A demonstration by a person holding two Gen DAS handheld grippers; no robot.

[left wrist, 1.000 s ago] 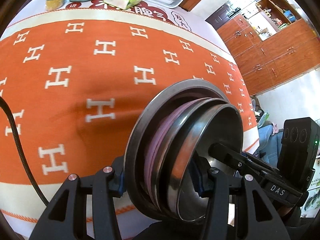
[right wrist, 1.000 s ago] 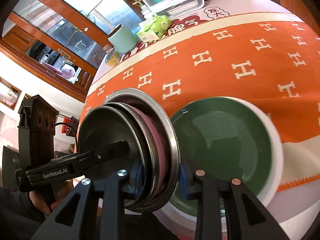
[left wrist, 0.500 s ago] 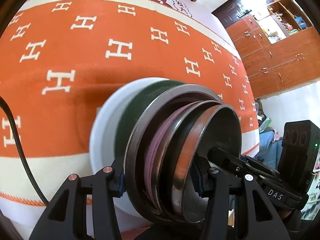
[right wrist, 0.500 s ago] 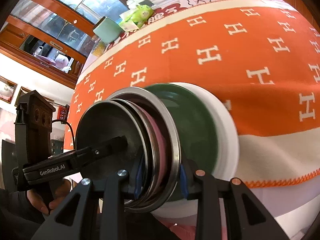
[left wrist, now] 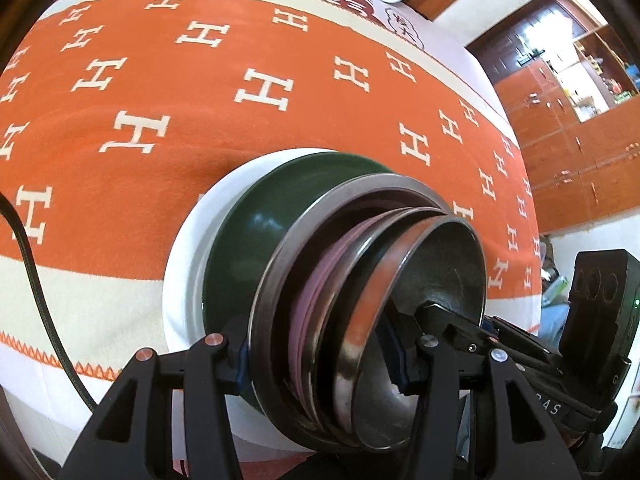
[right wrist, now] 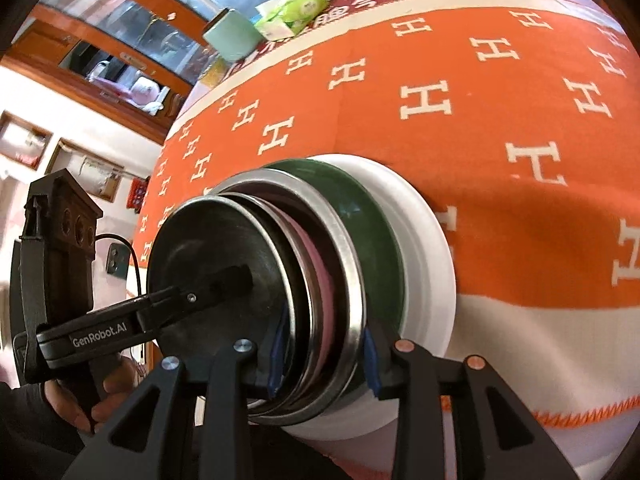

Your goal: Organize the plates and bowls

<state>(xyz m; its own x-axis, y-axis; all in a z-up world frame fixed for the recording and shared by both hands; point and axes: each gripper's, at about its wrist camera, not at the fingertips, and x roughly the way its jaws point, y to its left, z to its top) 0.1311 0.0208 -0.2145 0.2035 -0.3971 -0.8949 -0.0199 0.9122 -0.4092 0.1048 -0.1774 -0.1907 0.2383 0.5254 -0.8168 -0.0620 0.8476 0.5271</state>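
A nested stack is gripped edge-on from both sides: a wide steel plate [left wrist: 276, 264], a pink plate [left wrist: 316, 272] and steel bowls [left wrist: 436, 272]. My left gripper [left wrist: 320, 360] is shut on its rims. My right gripper [right wrist: 324, 352] pinches the same stack [right wrist: 208, 248] from the opposite side, and its jaws are opening slightly with the rims still between the pads. The stack's bottom leans into a dark green plate [left wrist: 256, 216] lying in a white plate [left wrist: 188, 248] on the orange cloth. The green plate [right wrist: 376, 240] and white plate [right wrist: 424, 232] also show in the right wrist view.
The orange H-pattern tablecloth [left wrist: 168, 80] covers the table; its fringed front edge [right wrist: 560, 412] is close below the plates. A tissue pack [right wrist: 296, 12], a mint cup [right wrist: 232, 36] and a clear tray stand at the far edge. A black cable [left wrist: 36, 280] hangs at left.
Both grippers carried the stack down and across the table until it came over the green and white plates. It now leans into the green plate, which fills more of both views.
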